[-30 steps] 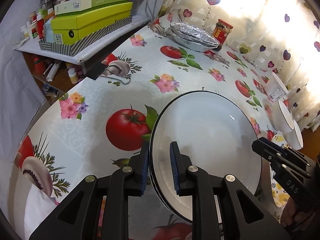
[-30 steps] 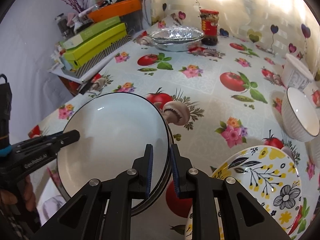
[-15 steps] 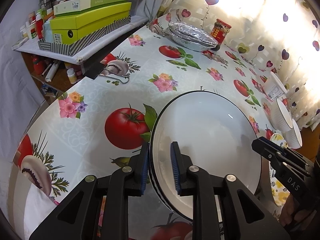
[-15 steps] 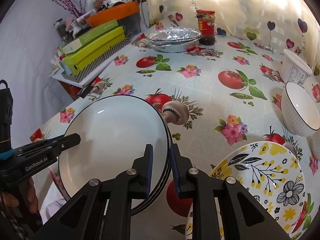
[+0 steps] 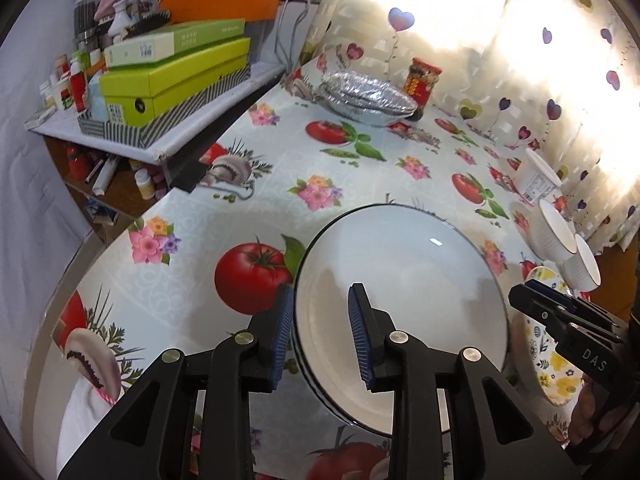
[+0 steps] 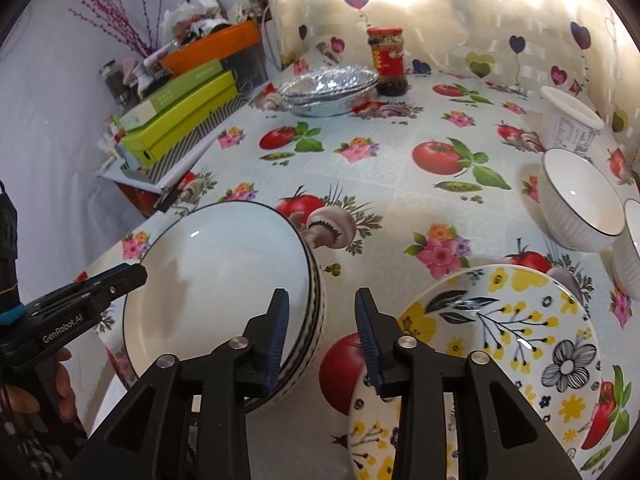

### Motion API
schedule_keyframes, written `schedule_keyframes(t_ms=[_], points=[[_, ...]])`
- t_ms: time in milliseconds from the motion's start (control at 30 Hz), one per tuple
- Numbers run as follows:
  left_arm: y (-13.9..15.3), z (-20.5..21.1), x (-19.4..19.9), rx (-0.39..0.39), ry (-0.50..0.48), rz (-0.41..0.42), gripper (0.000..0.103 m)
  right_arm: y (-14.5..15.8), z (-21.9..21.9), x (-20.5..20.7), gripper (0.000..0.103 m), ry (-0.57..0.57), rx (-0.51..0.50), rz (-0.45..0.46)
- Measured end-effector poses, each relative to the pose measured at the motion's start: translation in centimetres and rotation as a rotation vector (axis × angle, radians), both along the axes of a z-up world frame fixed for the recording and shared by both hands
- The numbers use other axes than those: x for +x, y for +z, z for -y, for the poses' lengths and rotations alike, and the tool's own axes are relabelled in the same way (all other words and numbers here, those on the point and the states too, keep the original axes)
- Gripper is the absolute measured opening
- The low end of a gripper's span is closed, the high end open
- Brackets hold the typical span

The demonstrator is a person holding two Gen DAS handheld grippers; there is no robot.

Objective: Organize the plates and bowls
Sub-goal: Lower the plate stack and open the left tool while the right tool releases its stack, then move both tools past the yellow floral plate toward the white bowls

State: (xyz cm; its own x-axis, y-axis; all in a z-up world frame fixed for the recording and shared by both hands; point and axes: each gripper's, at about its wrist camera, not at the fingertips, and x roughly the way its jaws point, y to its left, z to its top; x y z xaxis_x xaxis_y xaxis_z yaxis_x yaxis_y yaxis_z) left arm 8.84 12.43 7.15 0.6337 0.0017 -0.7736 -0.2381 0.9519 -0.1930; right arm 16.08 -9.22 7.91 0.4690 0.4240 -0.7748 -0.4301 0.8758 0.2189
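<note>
Left wrist view shows the stack of white plates [image 5: 404,312] sitting flat on the tablecloth [image 5: 248,200], near the table's front edge, with the left gripper [image 5: 320,332] straddling its near-left rim. Its jaws have just been opening: the rim runs between the blue pads [image 5: 283,336], but a gap shows on either side, so nothing is held. From the right wrist view the same holds for the right gripper [image 6: 322,338], which has likewise just been opening; its inner pad stands over the stack's right edge and the other hangs over bare cloth between the stack and the flowered plate [image 6: 496,364], gripping nothing. To my eye the step in hand is letting go after setting the stack down. To do it well, both sets of jaws should part clear of the rim before either hand lifts, and the hands should draw back and up rather than sideways, so no pad drags the top plate off centre. The right hand has little room: the flowered plate lies just beside it, and two white bowls [image 6: 580,204] stand farther off toward the curtain.
</note>
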Motion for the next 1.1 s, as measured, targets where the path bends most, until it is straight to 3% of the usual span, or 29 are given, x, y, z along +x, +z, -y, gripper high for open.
schedule_keyframes(t_ms=[200, 433, 867, 1100], points=[[1.5, 1.0, -0.6, 0.030, -0.008, 0.053, 0.030, 1.0, 2.3, -1.0, 0.041, -0.059, 0.007, 0.032], [2.7, 3.7, -0.8, -0.002, -0.106, 0.103, 0.030, 2.0, 5.5, -2.5, 0.044, -0.150, 0.001, 0.075], [1.7, 12.1, 1.6, -0.034, -0.379, 0.069, 0.030, 1.1, 13.2, -5.0, 0.047, -0.382, -0.069, 0.089], [0.7, 15.0, 3.0, -0.034, -0.443, 0.032, 0.030, -0.1, 16.0, -5.6, 0.048, -0.460, -0.091, 0.069]])
